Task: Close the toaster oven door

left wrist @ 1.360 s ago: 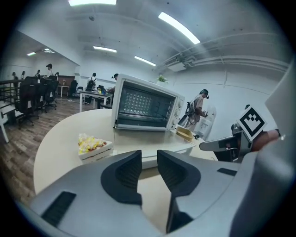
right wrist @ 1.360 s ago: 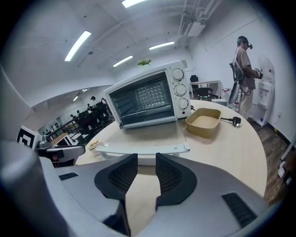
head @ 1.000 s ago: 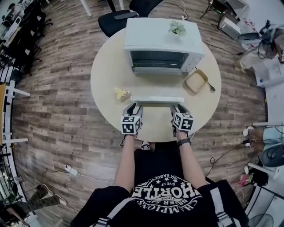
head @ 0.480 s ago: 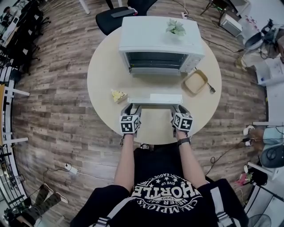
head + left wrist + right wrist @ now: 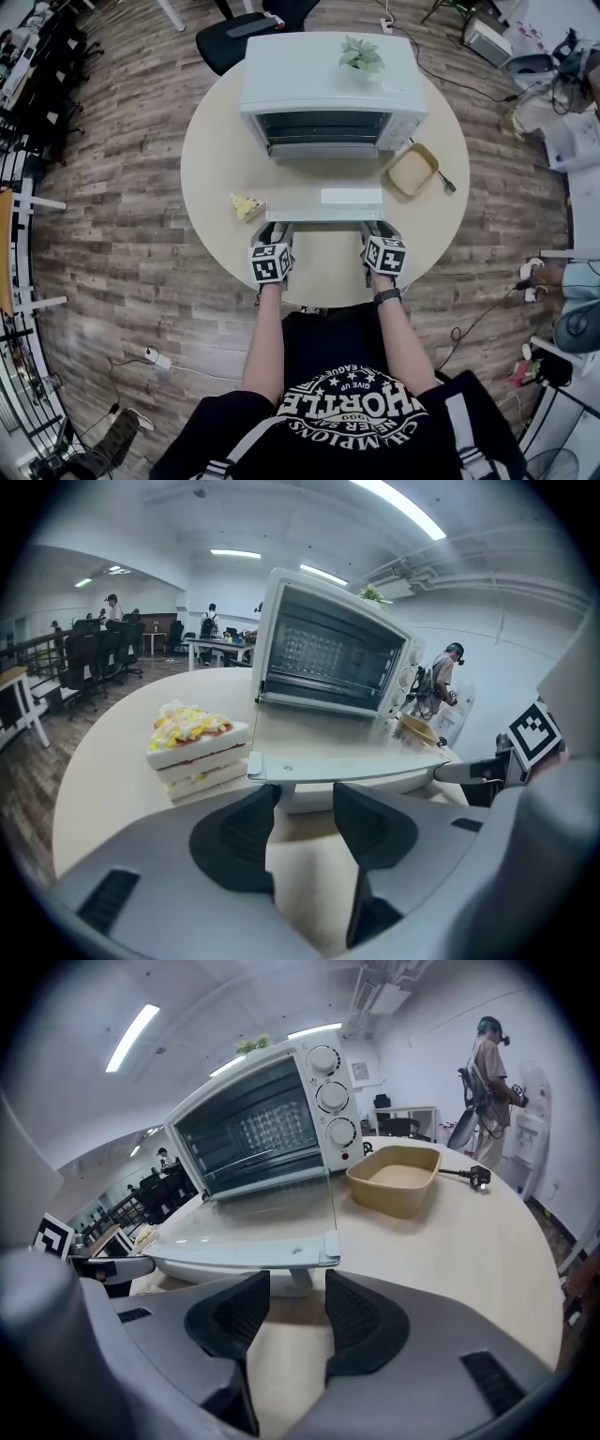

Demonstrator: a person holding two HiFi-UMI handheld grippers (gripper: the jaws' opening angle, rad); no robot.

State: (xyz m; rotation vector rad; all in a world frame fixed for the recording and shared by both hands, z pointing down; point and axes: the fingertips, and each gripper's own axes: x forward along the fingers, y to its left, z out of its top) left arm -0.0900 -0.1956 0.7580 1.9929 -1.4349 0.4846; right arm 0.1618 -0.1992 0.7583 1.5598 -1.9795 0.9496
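left claw: left gripper (image 5: 305,797), grey shell with black ribbed pads. Jaws spread wide, have just been opening. Nothing pinched.
right claw: right gripper (image 5: 297,1283), same build. Jaws likewise parted, have just been opening. Pads bare.
just past the tips: long white handle bar (image 5: 412,782) under the door's free edge. Each claw sits near one end of it, not gripping.
door: clear glass drop-down door with white frame (image 5: 323,202). It lies flat open in front of the white toaster oven (image 5: 323,84), hinged at the oven's lower front.
handling (judgement): stiff hinged panel, probably light. Glass is fragile and the frame smooth, so a pinch may slip.
where to hold (judgement): under the handle bar, both ends together, lifting evenly toward the oven mouth. Ease the last stretch in case the hinge snaps shut.
left of oven front: layered white sandwich wedge (image 5: 197,747).
right of oven front: shallow tan tray (image 5: 398,1177).
under the oven: round pale table (image 5: 216,169).
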